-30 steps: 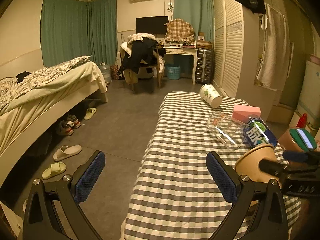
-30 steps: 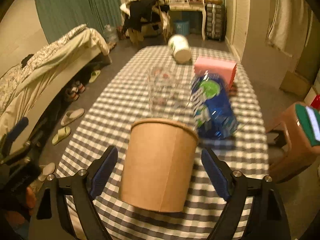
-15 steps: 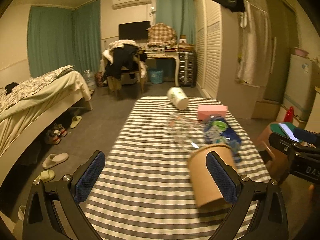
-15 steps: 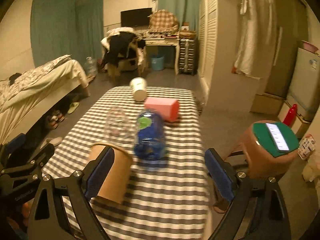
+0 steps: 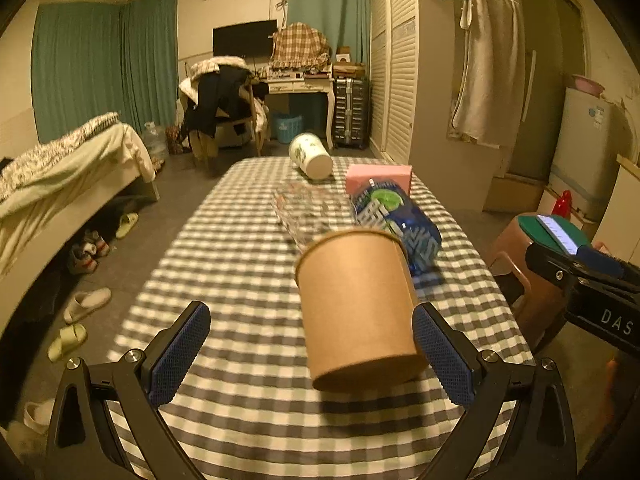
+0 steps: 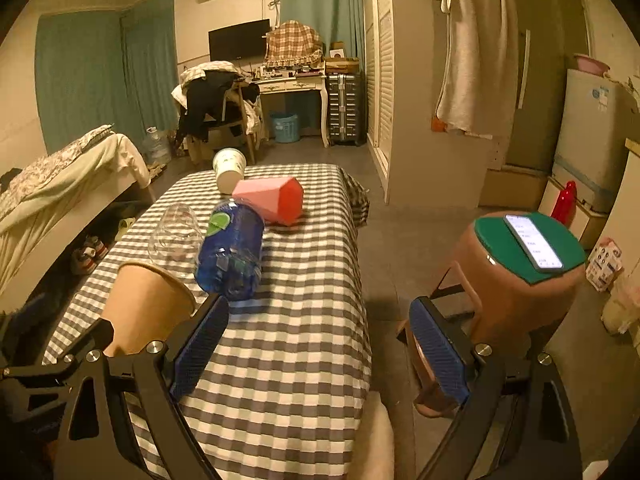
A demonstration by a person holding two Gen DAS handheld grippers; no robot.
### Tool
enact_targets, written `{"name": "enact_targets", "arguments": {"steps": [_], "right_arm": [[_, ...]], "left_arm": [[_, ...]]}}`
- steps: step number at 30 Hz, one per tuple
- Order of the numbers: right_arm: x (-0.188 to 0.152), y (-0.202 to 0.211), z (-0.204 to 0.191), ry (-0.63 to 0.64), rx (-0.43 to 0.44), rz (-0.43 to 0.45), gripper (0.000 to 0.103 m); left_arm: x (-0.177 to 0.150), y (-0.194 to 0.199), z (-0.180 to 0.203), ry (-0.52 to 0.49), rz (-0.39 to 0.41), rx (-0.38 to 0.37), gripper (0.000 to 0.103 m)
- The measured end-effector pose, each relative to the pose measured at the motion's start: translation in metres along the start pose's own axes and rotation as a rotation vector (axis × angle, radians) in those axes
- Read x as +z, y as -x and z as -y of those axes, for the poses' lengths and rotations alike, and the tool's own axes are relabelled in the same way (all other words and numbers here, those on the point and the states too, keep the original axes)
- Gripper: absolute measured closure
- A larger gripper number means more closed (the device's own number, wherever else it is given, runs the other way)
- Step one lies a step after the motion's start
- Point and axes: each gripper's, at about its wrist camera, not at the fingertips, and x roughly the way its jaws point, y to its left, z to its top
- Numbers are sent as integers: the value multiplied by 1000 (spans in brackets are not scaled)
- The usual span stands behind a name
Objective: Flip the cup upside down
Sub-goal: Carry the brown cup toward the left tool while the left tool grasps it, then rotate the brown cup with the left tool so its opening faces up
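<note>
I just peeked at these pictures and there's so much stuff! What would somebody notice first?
Probably the big brown paper cup, standing on the near part of the checked table, just ahead of the open left gripper. Behind it lies a bright blue bottle on its side, with a pink box and a white cup tipped over farther back. Off to the right, a phone glows on a brown stool.

matt brown paper cup [image 5: 357, 305] on checked cloth table cover [image 5: 240, 264].
</note>
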Motion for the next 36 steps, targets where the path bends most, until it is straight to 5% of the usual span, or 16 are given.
{"name": "enact_targets", "arguments": {"steps": [9,20,22,26,33,36], "right_arm": [[-12,-23,18,-42,-19,-56,11],[-18,-50,30,-69,-10,-105,11],[-19,-52,31,-72,-13,-112,11],[-20,-56,35,-82,-22,-121,11],[-19,-54,35,-79,-16,-114,11],[-17,-50,35,-76,-15,-104,11]], "left_arm": [[-13,-10,26,-30,-17,-81,0],[-13,-36,35,-64,-30,-91,0],[-14,-37,36,-69,-24,-124,2],[-12,-43,36,-69,-54,-206,26],[-3,-24,33,-135,-63,-196,26],[8,-11,28,-207,-129,-173,26]]}}
